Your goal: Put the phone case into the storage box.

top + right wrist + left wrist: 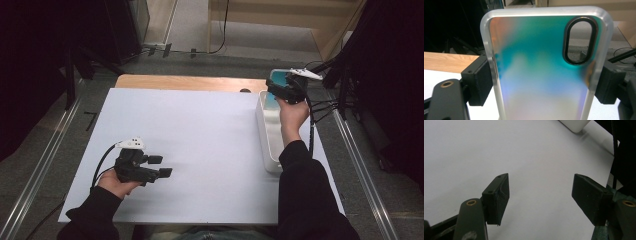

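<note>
A phone case (541, 67) with an iridescent teal back, a frosted clear rim and an oval camera cutout stands upright between the two black jaws of my right gripper (544, 82), which press on its long edges. In the high view my right gripper (286, 90) holds that case (276, 82) above the far end of a long white bin (265, 132) at the table's right side. My left gripper (160, 166) rests low over the white tabletop (200, 145) near the front left. Its jaws (540, 197) stand apart with nothing between them.
The white board lies on a wooden table whose bare strip (190, 82) shows along the far edge. A corner of the white bin (575, 125) appears in the left gripper view. Metal rails (45, 160) run along both sides, and dark curtains and stands flank the table.
</note>
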{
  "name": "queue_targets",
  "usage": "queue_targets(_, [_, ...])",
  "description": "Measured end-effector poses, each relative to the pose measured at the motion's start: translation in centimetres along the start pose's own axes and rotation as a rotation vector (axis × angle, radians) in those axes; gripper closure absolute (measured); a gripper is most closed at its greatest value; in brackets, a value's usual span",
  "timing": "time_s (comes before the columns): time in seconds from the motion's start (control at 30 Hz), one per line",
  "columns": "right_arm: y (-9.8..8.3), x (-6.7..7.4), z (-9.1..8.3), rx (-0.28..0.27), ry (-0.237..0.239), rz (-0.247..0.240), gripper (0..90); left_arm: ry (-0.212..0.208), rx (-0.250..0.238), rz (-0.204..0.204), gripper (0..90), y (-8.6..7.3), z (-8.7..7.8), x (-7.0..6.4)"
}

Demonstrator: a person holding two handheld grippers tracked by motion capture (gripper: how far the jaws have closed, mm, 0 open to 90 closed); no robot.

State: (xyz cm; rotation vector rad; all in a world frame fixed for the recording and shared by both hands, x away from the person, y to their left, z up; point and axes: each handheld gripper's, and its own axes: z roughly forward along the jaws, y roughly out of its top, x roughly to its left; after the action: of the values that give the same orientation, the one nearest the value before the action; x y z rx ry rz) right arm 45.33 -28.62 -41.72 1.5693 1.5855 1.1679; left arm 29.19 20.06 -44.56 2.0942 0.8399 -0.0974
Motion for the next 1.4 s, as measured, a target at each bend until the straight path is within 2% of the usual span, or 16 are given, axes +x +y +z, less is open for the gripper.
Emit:
queue_targets(0.23, [-0.3,0.3,0.7,-0.001,0.008,0.002,15.8,0.0,-0.002,0.001,30.3,0.0,0.0,0.0])
queue_targets(0.5, [-0.5,0.3,0.9,0.0,-0.01,0.005,15.8,-0.005,-0.001,0.0,30.3,0.0,0.0,0.0])
queue_targets(1.1, [-1.4,0.4,1.4,0.035,0.005,0.007,15.6,-0.003,0.002,0.004,30.3,0.0,0.0,0.0])
queue_targets(1.4, [-2.3,0.1,1.5,0.06,0.01,0.04,15.5,-0.002,0.002,0.003,30.3,0.0,0.1,0.0])
